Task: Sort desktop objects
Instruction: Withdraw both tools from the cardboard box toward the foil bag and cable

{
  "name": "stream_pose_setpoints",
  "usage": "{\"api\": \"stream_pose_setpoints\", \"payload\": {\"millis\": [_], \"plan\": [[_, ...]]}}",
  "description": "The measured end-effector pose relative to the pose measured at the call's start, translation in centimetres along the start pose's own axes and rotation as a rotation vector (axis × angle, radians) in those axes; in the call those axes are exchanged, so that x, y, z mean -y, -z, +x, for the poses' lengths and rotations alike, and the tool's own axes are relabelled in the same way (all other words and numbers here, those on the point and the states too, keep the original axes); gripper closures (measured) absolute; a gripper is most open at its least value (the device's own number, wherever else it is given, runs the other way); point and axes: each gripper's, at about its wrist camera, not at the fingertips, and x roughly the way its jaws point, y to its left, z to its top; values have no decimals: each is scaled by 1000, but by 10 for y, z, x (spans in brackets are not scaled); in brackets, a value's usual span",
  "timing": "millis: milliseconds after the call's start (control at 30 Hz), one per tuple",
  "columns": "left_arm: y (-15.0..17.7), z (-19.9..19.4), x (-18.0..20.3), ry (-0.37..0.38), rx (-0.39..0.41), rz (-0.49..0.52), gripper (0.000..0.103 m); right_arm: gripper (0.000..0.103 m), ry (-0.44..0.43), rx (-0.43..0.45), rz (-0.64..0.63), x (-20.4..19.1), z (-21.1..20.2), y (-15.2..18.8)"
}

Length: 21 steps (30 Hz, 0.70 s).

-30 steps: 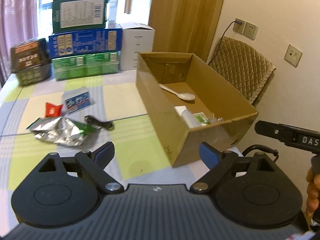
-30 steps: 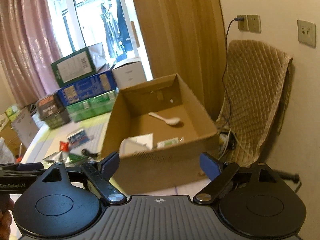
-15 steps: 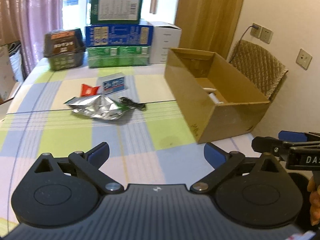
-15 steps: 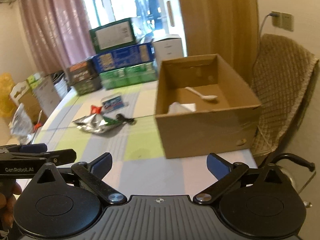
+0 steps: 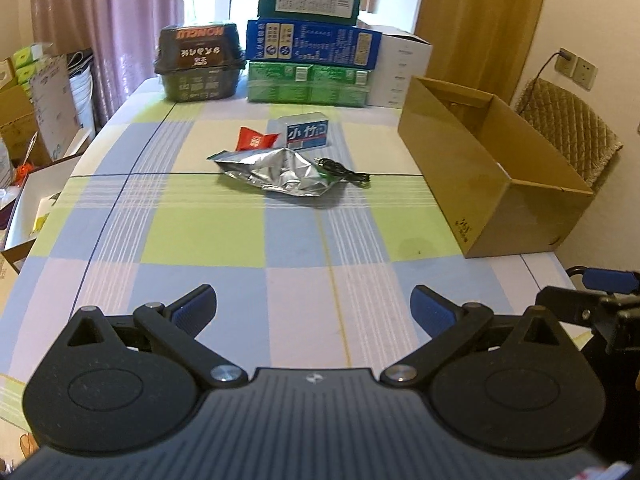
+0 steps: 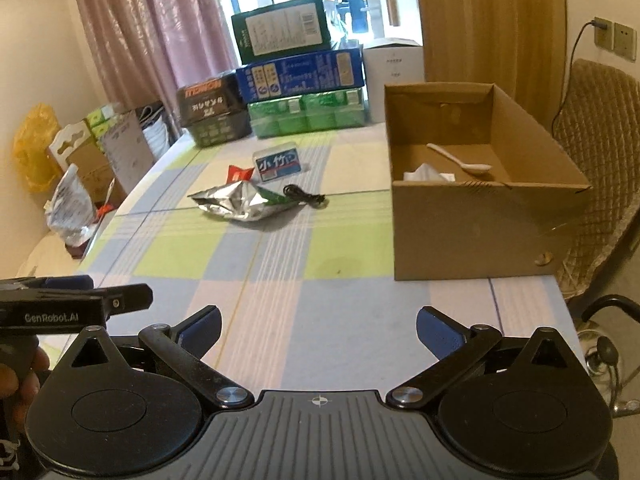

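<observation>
Both hand-held grippers, left (image 5: pixel 312 308) and right (image 6: pixel 318 326), are spread wide and empty, so I'd reach far for the foil bag (image 5: pixel 280 172) and pinch its flat edge.

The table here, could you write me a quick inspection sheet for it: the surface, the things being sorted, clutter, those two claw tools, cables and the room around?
Surface: checked tablecloth in blue, green and lilac; near half bare.
Job's things: crumpled foil bag, red packet and small blue-and-white box lie loose mid-table; open cardboard box at the right edge holds a white spoon and something white.
Clutter: stacked cartons and a dark container at the far end.
Grippers: left gripper and right gripper both open, empty, above the near edge.
Cables: black cord beside the foil bag; a plug lead runs to a wall socket.
Surroundings: curtains, window, padded chair, boxes on the floor.
</observation>
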Motion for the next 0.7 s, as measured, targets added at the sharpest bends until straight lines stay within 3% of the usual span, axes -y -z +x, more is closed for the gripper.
{"api": "stream_pose_setpoints", "payload": {"millis": [700], "plan": [[-5, 15, -12, -17, -33, -19, 2, 2, -4, -32, -35, -1, 12, -4]]}}
